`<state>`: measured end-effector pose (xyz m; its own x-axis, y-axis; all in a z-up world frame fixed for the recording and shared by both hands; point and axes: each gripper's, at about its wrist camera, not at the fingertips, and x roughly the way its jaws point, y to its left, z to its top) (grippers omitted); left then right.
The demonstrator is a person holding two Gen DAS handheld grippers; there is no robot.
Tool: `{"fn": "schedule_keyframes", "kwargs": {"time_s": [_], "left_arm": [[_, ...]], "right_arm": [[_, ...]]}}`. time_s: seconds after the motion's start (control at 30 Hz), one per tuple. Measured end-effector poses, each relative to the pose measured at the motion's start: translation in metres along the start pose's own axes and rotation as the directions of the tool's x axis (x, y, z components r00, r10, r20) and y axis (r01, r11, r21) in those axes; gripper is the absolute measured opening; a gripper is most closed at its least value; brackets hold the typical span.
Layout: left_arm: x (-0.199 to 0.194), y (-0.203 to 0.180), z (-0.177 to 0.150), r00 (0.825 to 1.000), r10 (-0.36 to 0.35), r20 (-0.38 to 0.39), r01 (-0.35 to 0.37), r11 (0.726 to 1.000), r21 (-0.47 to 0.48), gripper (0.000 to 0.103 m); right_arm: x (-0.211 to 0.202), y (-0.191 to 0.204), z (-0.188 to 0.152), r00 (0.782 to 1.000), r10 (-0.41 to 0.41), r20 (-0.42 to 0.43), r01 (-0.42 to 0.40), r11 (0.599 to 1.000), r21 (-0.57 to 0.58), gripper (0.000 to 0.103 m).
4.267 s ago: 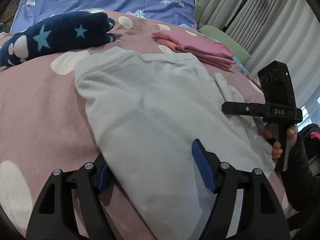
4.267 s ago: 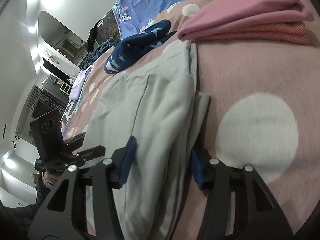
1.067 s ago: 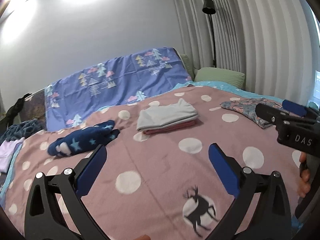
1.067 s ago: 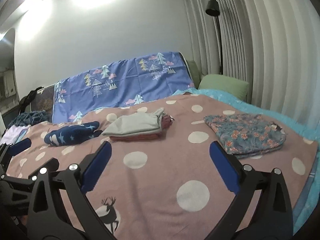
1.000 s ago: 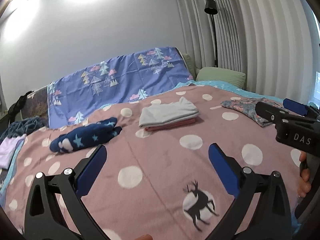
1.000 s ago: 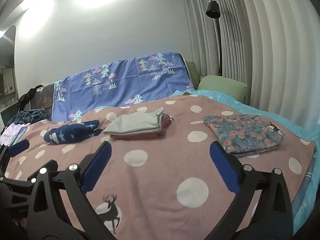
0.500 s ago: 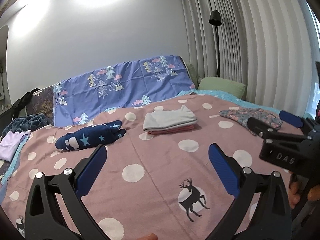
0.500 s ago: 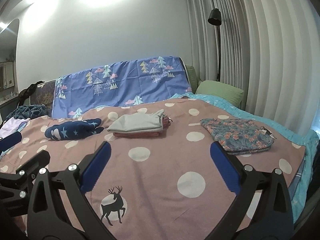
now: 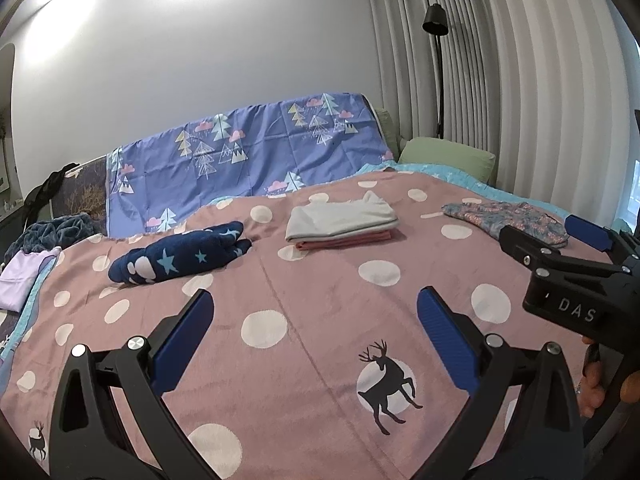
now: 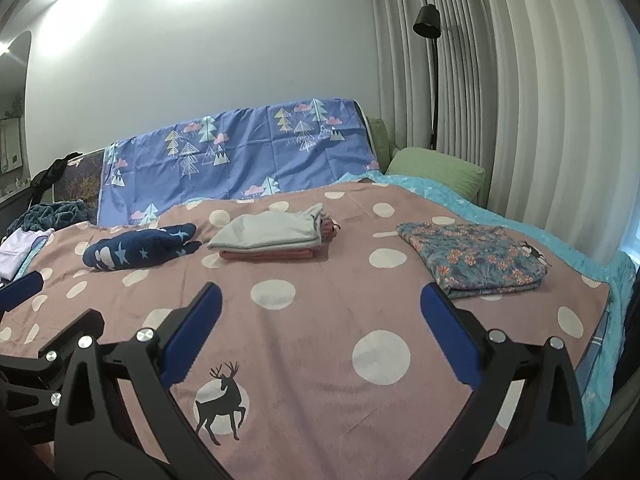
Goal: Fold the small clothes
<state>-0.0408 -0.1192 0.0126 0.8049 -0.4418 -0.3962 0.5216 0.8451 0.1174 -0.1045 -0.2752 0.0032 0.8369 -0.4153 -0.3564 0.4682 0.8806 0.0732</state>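
Grey knit top (image 10: 266, 232) folded flat, topmost on a small stack over a pink folded garment (image 10: 268, 255), mid-bed, well beyond both claws. Judged light, limp and non-slip on the fleece; likely to sag and unfold if pinched at one corner only. Best taken at the doubled fold edge, both layers together, or lifted by two edges at once. Navy star-print fleece piece (image 9: 178, 258) just left of the stack, bunched rather than squared, thicker and springier by the look. Floral folded garment (image 10: 476, 258) to the right, near the bed edge, apart from the rest.

Left gripper (image 9: 314, 342) spread wide, nothing between the blue pads (image 9: 182, 340), hovering above the blanket. Right gripper (image 10: 320, 338) likewise wide apart and empty.

Pink polka-dot blanket (image 10: 320, 320) with deer motifs: soft, slightly yielding, no firm backing for creasing. Blue tree-print sheet (image 9: 248, 160) draped at the head end, green pillow (image 10: 436, 174) at the corner, turquoise sheet edge beneath. Lilac garment (image 9: 20, 280) at far left, fold state not readable. White wall, pleated pale curtains, black floor lamp (image 9: 436, 20) at the right.
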Motion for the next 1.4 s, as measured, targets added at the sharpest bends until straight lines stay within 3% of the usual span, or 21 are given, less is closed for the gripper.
{"fn": "schedule_keyframes", "kwargs": {"time_s": [1.4], "left_arm": [[0.026,0.0,-0.016,0.992,-0.012,-0.128,0.011,1.0,-0.005,0.102]], "right_arm": [[0.026,-0.005,-0.011,0.997,-0.005,-0.08,0.006,1.0,0.01,0.101]]}}
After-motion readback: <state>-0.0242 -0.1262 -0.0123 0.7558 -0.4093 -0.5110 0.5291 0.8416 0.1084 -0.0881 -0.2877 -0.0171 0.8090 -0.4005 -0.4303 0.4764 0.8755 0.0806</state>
